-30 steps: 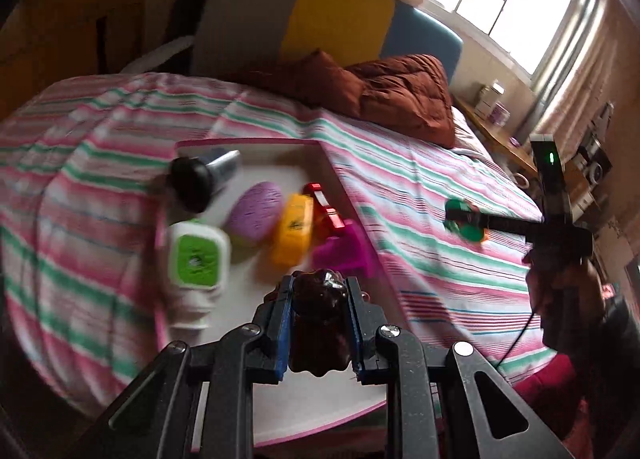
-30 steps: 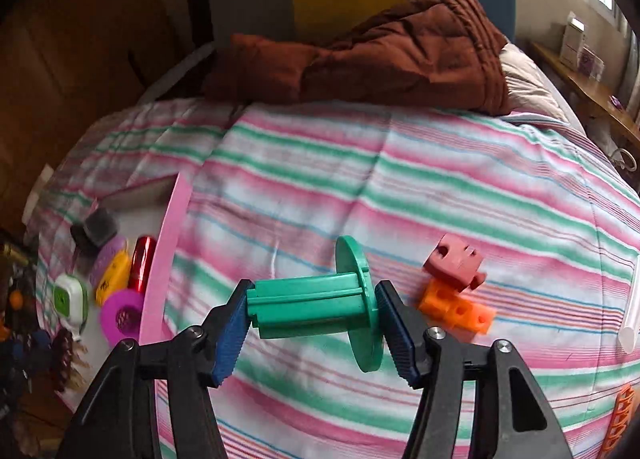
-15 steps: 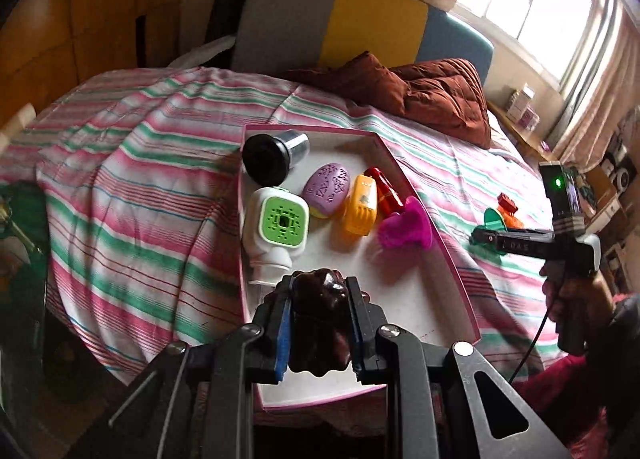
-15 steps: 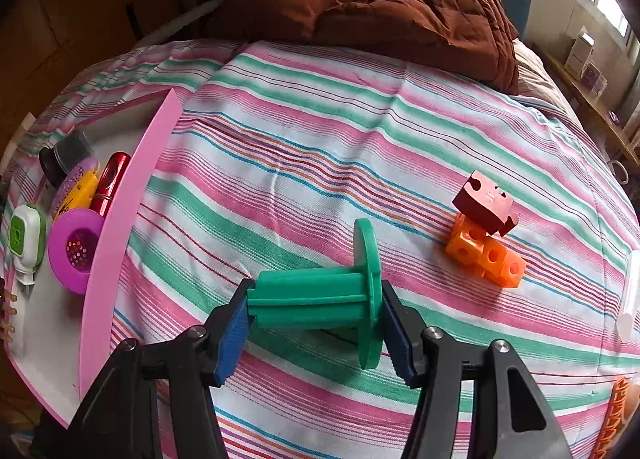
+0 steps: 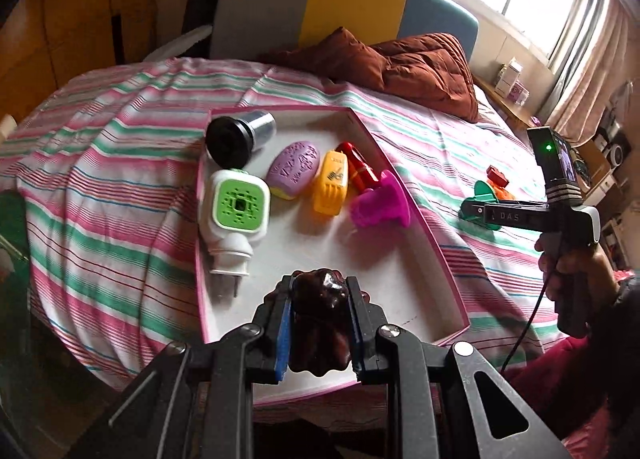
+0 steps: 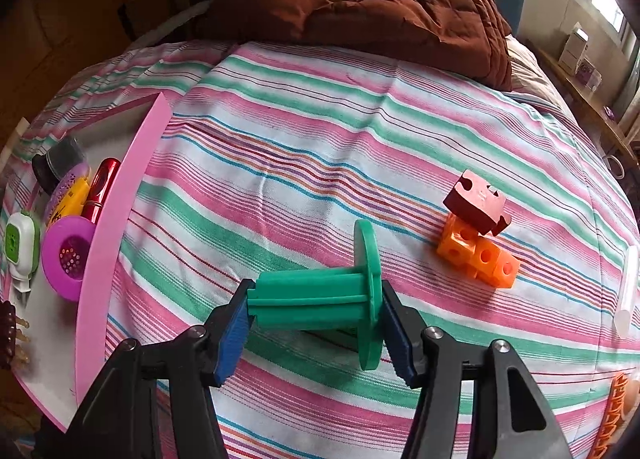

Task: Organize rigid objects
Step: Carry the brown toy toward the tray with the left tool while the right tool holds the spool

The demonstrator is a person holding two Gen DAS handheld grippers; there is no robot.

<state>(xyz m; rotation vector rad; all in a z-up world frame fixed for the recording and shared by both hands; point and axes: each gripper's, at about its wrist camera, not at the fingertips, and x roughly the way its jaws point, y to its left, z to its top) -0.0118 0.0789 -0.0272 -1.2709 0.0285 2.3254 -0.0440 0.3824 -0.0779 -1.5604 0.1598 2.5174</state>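
1. Left wrist view: the left tongs are clamped on a dark brown lump that stands nearly upright between the pads. The pink tray lies straight ahead of and below them, its bare white floor directly under the tips. Further ahead sit the white plug, lilac oval, yellow piece, red tube, magenta cup and black cylinder. The free floor is the near end, just before the tips, so I judge the set-down to be a short drop, not a reach.

2. Same view: the right tongs are off to the right, beyond the tray's right rim, over the bed.

3. Right wrist view: the right tongs grip a green spool end to end. Its long axis runs crosswise from pad to pad, with the flange against the right pad.

4. Same view: the tray wall lies to the left, its long side running away from the tongs. An orange block with a red piece on top sits ahead to the right on the bed.

5. The left hand is nearer the tray; the spool must travel left over that wall.
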